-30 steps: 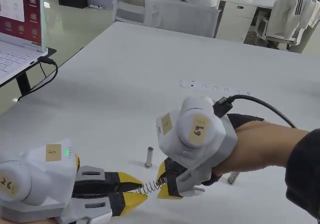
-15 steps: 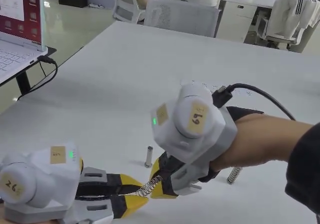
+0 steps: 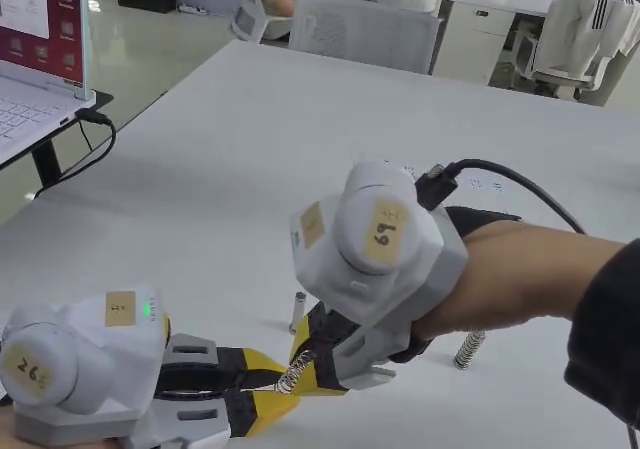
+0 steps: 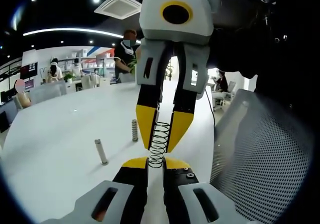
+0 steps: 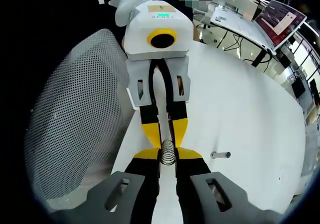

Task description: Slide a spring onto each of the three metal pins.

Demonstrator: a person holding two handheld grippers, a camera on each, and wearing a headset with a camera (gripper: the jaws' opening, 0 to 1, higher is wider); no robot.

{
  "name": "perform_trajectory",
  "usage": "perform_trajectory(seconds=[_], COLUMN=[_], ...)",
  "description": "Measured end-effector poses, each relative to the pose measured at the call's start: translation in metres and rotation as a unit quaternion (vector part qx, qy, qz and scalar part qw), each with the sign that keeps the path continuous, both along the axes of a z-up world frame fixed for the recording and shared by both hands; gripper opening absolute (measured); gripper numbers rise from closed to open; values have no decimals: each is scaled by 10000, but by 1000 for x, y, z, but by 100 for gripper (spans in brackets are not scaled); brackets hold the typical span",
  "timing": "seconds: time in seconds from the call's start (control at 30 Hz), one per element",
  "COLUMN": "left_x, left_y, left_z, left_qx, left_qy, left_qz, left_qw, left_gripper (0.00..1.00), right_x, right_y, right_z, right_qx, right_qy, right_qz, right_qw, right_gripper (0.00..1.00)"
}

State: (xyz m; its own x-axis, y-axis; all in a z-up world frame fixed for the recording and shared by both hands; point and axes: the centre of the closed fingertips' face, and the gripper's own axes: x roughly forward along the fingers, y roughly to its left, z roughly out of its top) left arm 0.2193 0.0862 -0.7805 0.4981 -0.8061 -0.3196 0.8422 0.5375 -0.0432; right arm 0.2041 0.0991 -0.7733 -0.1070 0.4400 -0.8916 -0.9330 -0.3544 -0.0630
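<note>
Two grippers meet low over a white surface (image 3: 250, 149), sharing one spring. The landmark is a bare metal pin (image 3: 298, 312) standing upright on that surface. Far to the left of the pin sits an open laptop (image 3: 35, 59). Below and left of the pin, the left gripper (image 3: 270, 384) has its yellow-tipped fingers closed on one end of the spring (image 3: 292, 371). The spring lies tilted just below the pin, held between the two grippers. Just right of it, the right gripper (image 3: 310, 364) pinches the other end with its fingers. Well to the right of the pin, a second spring (image 3: 467, 349) stands upright.
</note>
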Motion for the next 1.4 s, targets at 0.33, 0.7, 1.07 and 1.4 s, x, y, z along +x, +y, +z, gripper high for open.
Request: perform_trajectory(seconds=[0.33,0.7,1.07,1.4], left_x=[0,0,0,2], left_y=[-2,-3,-2,2], left_z=[-2,-3,-4,-6], left_qx=[29,43,25,14], left_qy=[13,9,24,85], left_qz=[-17,-29,12,147], left_qw=[10000,10000,10000,9999], left_gripper=[3,4,15,34], right_x=[0,0,3,9], right_y=[-1,-1,-2,-4], right_z=[-2,-2,-1,1], right_qx=[-68,-104,-132,-143], right_qy=[-28,-29,-72,-136], right_qz=[23,27,-8,-85], right_qw=[10000,9999,9999,9998], right_gripper=[9,9,9,9])
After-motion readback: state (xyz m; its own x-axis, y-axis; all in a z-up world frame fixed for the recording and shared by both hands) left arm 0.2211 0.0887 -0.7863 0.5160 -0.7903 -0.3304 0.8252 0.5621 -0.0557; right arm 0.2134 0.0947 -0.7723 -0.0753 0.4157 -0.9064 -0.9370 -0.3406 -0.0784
